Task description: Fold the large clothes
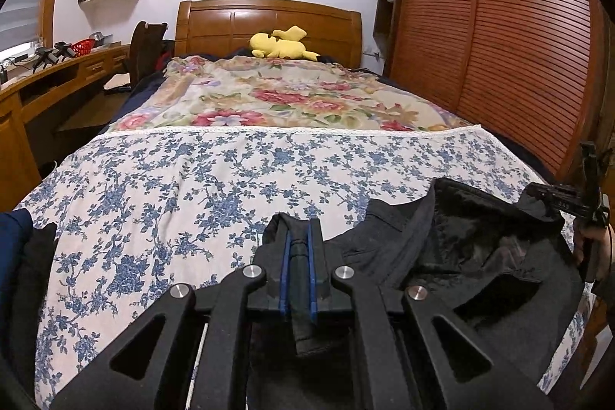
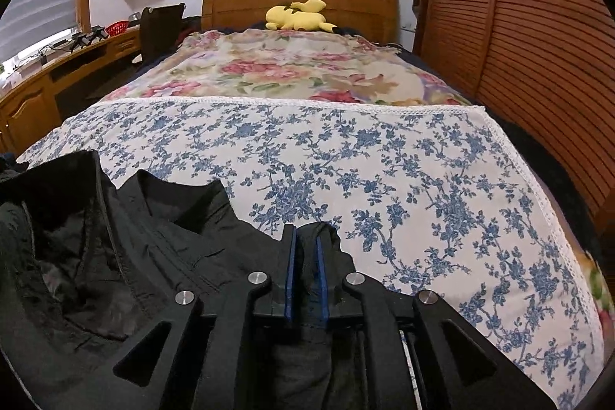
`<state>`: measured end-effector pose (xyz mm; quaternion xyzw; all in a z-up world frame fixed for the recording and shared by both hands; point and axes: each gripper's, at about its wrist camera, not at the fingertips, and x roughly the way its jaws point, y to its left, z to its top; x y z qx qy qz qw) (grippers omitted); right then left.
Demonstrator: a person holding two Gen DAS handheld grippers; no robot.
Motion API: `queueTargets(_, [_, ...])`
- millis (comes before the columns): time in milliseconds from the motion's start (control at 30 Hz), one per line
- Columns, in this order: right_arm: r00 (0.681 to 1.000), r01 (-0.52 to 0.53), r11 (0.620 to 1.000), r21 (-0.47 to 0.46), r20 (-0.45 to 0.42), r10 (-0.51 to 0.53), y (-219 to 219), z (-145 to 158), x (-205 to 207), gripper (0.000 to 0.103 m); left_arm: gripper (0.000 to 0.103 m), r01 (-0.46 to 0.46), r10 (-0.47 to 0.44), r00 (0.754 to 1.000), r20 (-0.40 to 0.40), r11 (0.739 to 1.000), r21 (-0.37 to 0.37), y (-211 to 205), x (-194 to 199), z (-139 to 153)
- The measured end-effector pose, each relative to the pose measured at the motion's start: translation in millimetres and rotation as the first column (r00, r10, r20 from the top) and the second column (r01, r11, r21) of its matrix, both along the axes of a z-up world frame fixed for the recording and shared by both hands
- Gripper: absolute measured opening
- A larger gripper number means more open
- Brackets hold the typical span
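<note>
Black fabric of the jacket [image 1: 480,256] is clamped in both tools. Left gripper [image 1: 299,244] is closed on a bunched edge of the garment, which runs between its blue pads and spreads away to the right. Right gripper [image 2: 305,248] is likewise closed on a fold of the jacket [image 2: 115,237], with the bulk of the garment lying to its left. Jacket lies at the near end of the bed, lining exposed, over the blue-flowered sheet [image 2: 346,160]
</note>
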<state>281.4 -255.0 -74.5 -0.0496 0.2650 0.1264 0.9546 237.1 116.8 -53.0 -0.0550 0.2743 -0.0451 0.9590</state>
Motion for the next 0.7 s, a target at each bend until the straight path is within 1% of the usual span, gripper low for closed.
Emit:
queueTargets(33, [1.0, 0.024, 1.0, -0.014, 0.019, -0.024, -0.6, 3.3, -2.7, 0.029, 0.012, 0.001, -0.001, 1.0, -0.006, 1.0, -0.002, 0.5, -0.4, -0.2])
queueTargets(67, [0.999, 0.037, 0.999, -0.021, 0.037, -0.036, -1.3, 6.0, -5.1, 0.04, 0.016, 0.007, -0.007, 1.0, -0.007, 1.0, -0.008, 1.1, -0.9, 0.1])
queueTargets(100, [0.998, 0.039, 0.999, -0.016, 0.049, -0.038, -2.1, 9.4, -7.7, 0.046, 0.021, 0.011, -0.012, 1.0, -0.006, 1.0, -0.015, 1.8, -2.4, 0.5])
queueTargets(167, [0.999, 0.016, 1.0, -0.009, 0.048, -0.016, 0.5, 15.1, -12.2, 0.047, 0.048, 0.02, -0.02, 1.0, 0.006, 0.999, -0.03, 4.4, -7.6, 2.0])
queueTargets(200, [0.999, 0.007, 1.0, -0.015, 0.052, -0.006, 4.6, 17.7, -15.4, 0.047, 0.053, 0.023, -0.023, 1.0, 0.015, 0.999, -0.034, 6.2, -11.0, 3.1])
queueTargets(233, [0.998, -0.006, 1.0, -0.018, 0.063, 0.007, 9.7, 20.6, -19.4, 0.047, 0.064, 0.023, -0.022, 1.0, 0.017, 0.999, -0.036, 8.3, -14.0, 3.9])
queueTargets(267, [0.997, -0.024, 1.0, -0.018, 0.069, 0.025, 15.0, 22.4, -23.0, 0.047, 0.077, 0.021, -0.02, 1.0, 0.019, 0.999, -0.039, 9.9, -16.3, 4.5])
queueTargets(300, [0.996, -0.048, 0.999, -0.017, 0.072, 0.05, 21.8, 23.9, -26.4, 0.047, 0.081, 0.019, -0.018, 1.0, 0.025, 0.999, -0.045, 12.1, -19.0, 5.1])
queueTargets(433, [0.987, -0.152, 0.988, -0.022, 0.056, 0.153, 57.2, 25.6, -35.0, 0.048, 0.082, 0.01, -0.009, 1.0, 0.013, 0.999, -0.052, 21.2, -26.5, 4.0])
queueTargets(567, [0.971, -0.235, 0.971, -0.041, 0.029, 0.237, 94.7, 19.5, -37.3, 0.048, 0.082, -0.01, 0.01, 1.0, 0.001, 0.999, -0.035, 29.3, -35.0, -0.3])
queueTargets(633, [0.959, -0.282, 0.958, -0.052, 0.005, 0.283, 115.6, 14.7, -36.3, 0.048, 0.082, -0.016, 0.016, 1.0, -0.004, 1.0, -0.026, 32.4, -38.5, -2.9])
queueTargets(700, [0.946, -0.324, 0.944, -0.06, -0.035, 0.322, 135.4, 9.1, -30.1, 0.048, 0.082, -0.023, 0.023, 1.0, -0.008, 1.0, -0.016, 35.0, -42.2, -5.4])
